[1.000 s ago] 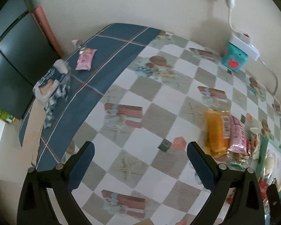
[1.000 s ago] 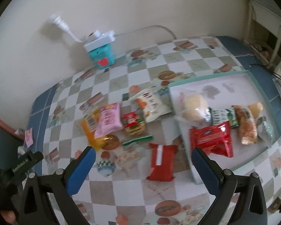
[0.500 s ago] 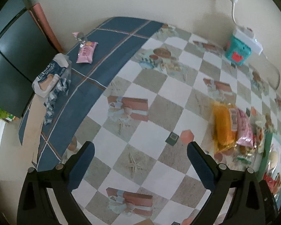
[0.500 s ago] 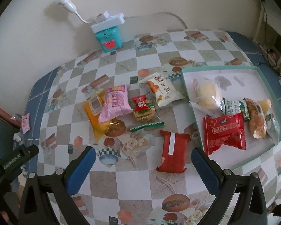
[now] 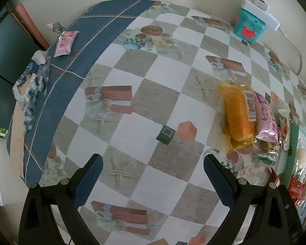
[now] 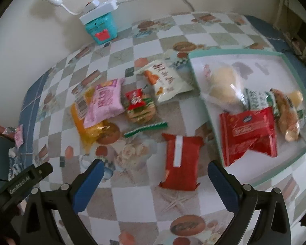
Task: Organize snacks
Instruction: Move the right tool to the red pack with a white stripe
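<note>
Snacks lie loose at mid-frame, and the flat red foil packet [image 6: 180, 162], nearest between my right claw's [image 6: 153, 180] wide-spread, empty jaws, looks light, crinkly and slippery, so I judge gripping across its narrow sides is best.

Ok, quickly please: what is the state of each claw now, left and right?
Left claw: open, holding nothing, above bare tablecloth.
Right claw: open, holding nothing, the red snack packet lies on the table between its fingers.
</note>
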`<state>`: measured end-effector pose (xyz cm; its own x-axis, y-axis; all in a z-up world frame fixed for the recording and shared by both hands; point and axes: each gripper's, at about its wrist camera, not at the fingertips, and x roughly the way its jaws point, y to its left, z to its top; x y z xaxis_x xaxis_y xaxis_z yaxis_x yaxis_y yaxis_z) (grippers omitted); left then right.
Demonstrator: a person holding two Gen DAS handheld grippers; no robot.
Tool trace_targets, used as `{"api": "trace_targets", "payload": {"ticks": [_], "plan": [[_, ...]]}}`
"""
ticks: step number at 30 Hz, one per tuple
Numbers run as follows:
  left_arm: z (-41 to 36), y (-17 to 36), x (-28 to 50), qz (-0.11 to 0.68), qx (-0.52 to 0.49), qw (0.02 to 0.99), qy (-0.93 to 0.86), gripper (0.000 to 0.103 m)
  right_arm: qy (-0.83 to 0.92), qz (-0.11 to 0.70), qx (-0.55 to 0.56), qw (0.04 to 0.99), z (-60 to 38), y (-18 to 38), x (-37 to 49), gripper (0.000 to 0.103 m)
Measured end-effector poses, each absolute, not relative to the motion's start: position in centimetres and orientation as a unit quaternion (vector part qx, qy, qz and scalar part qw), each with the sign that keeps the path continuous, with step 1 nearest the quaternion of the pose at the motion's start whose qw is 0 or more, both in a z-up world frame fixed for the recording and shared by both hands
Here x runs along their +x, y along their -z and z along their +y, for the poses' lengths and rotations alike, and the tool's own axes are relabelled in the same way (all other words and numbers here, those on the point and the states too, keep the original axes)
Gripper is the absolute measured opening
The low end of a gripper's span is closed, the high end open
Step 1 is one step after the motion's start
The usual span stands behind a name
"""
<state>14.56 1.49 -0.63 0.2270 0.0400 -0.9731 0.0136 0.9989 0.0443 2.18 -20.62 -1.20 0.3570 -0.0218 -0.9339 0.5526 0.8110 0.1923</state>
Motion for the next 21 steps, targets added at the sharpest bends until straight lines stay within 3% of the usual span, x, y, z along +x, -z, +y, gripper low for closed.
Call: {"api": "trace_targets", "payload": {"ticks": [5,15,17,21], "plan": [[0.8,1.2,14.6,0.628,0.023,0.778,0.003,0.099,0.190,0.533,0.245,0.787,-22.0,1.3,1.9,0.089],[-0.2,2.0,14.6,0.635,0.028,0.772,0.015,0.099,0.183,0.541,0.256,0.780,-23.0,1.9,1.2,0.081],[-0.3,2.1,14.5,0.637,0.028,0.770,0.018,0.099,0.179,0.543,0.248,0.782,-22.7,1.7,1.4,0.073],[-0.4,2.1,14.4,0.636,0.027,0.771,0.018,0.099,0.172,0.549,0.236,0.783,-22.2,1.5,1.7,0.068]]}}
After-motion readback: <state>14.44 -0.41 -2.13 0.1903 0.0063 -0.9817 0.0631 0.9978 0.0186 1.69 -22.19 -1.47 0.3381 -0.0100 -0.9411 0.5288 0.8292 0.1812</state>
